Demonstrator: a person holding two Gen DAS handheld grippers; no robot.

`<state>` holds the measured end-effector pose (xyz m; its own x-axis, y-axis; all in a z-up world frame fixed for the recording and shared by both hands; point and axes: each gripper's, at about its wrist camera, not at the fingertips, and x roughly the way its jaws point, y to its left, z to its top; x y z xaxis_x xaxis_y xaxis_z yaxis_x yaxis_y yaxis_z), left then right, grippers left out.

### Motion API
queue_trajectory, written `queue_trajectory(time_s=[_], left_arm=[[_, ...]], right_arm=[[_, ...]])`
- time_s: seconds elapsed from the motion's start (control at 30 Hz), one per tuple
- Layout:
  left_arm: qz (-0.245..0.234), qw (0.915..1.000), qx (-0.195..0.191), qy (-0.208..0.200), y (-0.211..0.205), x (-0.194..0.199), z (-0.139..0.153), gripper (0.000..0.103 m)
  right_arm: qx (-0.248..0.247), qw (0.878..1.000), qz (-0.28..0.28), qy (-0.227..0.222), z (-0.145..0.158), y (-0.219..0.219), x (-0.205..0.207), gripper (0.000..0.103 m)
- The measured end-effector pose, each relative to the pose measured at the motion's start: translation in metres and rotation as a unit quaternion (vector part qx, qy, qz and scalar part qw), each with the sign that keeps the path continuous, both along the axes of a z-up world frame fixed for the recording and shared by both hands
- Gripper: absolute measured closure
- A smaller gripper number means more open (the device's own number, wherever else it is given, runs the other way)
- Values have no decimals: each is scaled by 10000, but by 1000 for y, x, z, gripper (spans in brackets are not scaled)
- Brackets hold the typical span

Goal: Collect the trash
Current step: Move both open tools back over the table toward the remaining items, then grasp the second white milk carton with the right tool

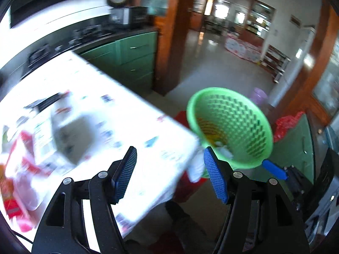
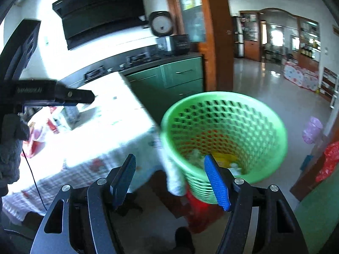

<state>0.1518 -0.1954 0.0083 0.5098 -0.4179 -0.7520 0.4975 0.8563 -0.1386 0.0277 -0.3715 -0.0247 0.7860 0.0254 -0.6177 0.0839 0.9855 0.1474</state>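
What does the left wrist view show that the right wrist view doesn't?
Only the left wrist view: the right gripper's blue finger at the green basket's rim, seen from outside.

Only the right wrist view: the left gripper from the side, over the table, its gloved hand, and the range hood.

Both: the basket with trash inside, the cloth-covered table with packaging, green cabinets, each view's own open, empty jaws.
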Motion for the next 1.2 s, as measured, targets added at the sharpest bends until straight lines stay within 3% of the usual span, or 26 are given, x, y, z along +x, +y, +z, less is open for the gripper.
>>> queue_trajectory(time_s=[0.27,0.6,0.9,1.2], left_arm=[[1150,9932,63,-143,102,-9,5,38],[2329,9724,-72,-113,209,-5,-1,38],[2666,9631,-309,-205,251,-13,2,41],[2702,9615,-451,-233,269,-10,1,51]], right_arm=[[165,9965,821,79,11,58,33,38],[317,9855,1664,111,24,124,83,38],[385,9751,2177,181,40,174,139,48],[213,9687,2436,415,36,220,192,60]])
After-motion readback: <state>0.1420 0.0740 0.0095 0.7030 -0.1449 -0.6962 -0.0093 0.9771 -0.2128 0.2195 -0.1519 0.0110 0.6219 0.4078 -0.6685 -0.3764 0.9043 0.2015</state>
